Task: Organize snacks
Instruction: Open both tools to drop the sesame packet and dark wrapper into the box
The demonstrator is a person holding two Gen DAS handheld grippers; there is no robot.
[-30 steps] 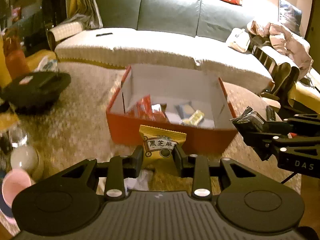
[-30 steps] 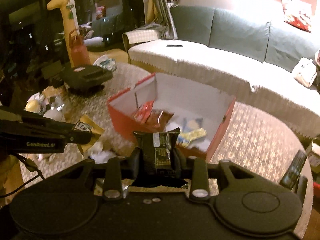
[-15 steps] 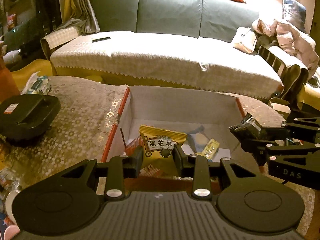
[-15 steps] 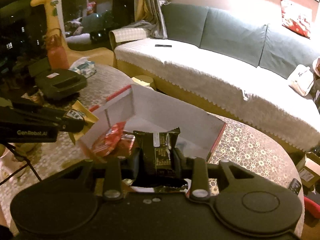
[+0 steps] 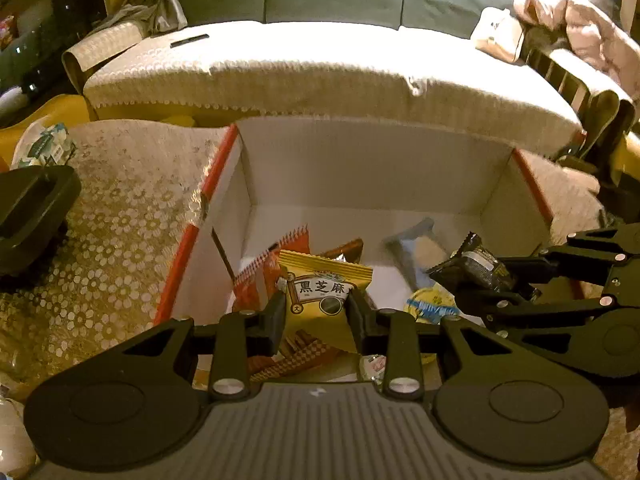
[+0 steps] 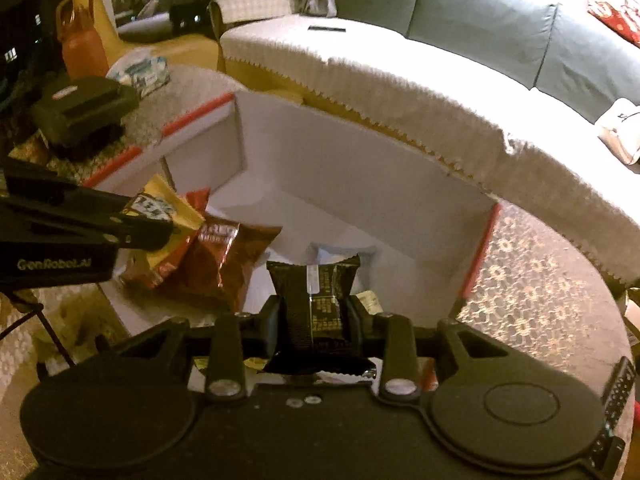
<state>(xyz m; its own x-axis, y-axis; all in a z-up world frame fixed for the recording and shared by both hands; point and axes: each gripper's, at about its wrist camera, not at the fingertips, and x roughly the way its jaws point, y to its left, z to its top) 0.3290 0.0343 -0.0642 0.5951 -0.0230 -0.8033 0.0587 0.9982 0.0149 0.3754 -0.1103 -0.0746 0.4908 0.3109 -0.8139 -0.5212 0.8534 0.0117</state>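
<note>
My left gripper is shut on a yellow snack packet with black characters, held over the open red-and-white box. My right gripper is shut on a black snack packet, also above the box. In the left wrist view the right gripper and its black packet reach in from the right. In the right wrist view the left gripper with the yellow packet comes in from the left. Red packets, a blue packet and a yellow-blue one lie inside.
The box sits on a round table with a floral cloth. A black device and a tissue pack stand to the left. Behind is a sofa with a white cover. A red bottle stands at far left.
Both grippers have moved forward and down, from in front of the box to over its inside, each still holding its packet. The box now fills more of both views.
</note>
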